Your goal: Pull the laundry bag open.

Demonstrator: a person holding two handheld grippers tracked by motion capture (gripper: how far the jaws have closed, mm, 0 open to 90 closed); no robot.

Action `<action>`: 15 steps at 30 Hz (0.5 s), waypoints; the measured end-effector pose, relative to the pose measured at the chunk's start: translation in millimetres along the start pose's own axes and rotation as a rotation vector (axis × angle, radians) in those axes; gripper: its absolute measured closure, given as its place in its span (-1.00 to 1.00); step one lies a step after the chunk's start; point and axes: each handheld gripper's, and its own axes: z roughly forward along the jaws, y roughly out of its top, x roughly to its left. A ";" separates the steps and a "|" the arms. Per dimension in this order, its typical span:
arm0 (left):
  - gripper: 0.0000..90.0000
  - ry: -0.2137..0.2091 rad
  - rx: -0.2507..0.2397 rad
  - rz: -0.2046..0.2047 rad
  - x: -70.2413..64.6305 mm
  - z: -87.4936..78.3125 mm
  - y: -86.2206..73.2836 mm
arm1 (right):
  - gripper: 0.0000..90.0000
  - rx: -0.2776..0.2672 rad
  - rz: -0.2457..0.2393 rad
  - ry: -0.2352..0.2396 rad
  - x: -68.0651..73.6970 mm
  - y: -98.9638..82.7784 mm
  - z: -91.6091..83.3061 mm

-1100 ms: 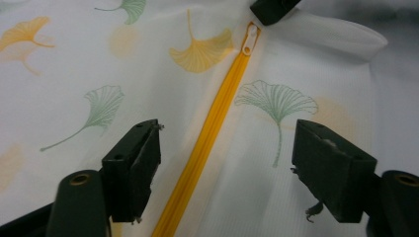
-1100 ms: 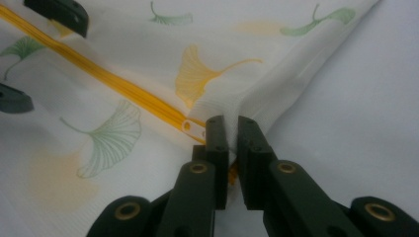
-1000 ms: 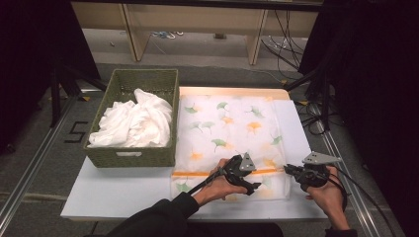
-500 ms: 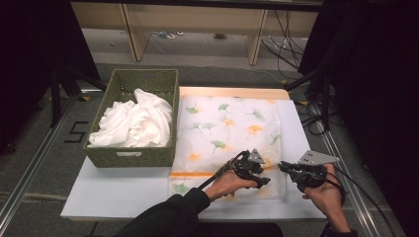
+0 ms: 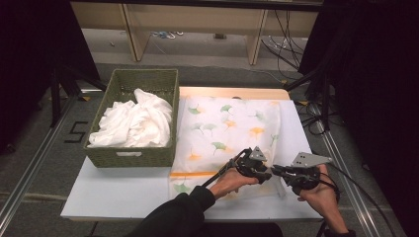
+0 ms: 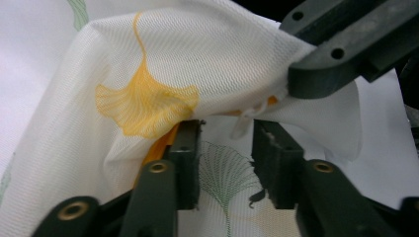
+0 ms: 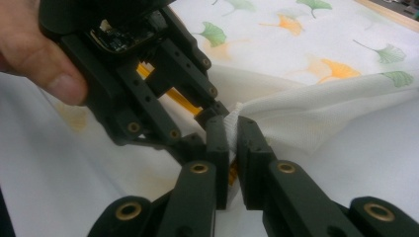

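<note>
i have my right gripper point(image 7: 232, 143) pressed together on a bunched fold of the ginkgo-print cloth point(image 5: 227, 126), pinching the near edge so that corner lifts off the white table point(image 5: 123, 190) instead of lying flat. that raised ridge runs away to the right of my right gripper's tips, and the rest of the cloth lies spread beyond both tools. my left gripper point(image 6: 225, 143) sits just beside the right one, almost nose to nose, its jaws partly spread and just now closing in; cloth drapes over and between them, with an orange hem strip point(image 6: 160, 148) against one jaw, but i judge the pads aren't pressing it yet. i hold the right pinch steady so the left can take a second grip close by, likely to separate a layer or start a fold. the green basket point(image 5: 131, 155) of white laundry point(image 5: 133, 123) sits well off beyond my left gripper.
</note>
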 end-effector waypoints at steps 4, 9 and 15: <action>0.66 0.000 -0.015 0.039 -2.4 -1.6 0.8 | 0.91 0.007 -0.003 0.010 -0.3 -0.3 1.4; 0.88 0.016 -0.023 0.055 -5.0 -4.0 1.7 | 0.91 0.004 0.003 0.008 -2.5 -1.5 1.3; 0.96 0.031 -0.023 0.074 -8.6 -3.8 2.2 | 0.81 0.008 0.037 0.025 -3.3 -2.6 2.9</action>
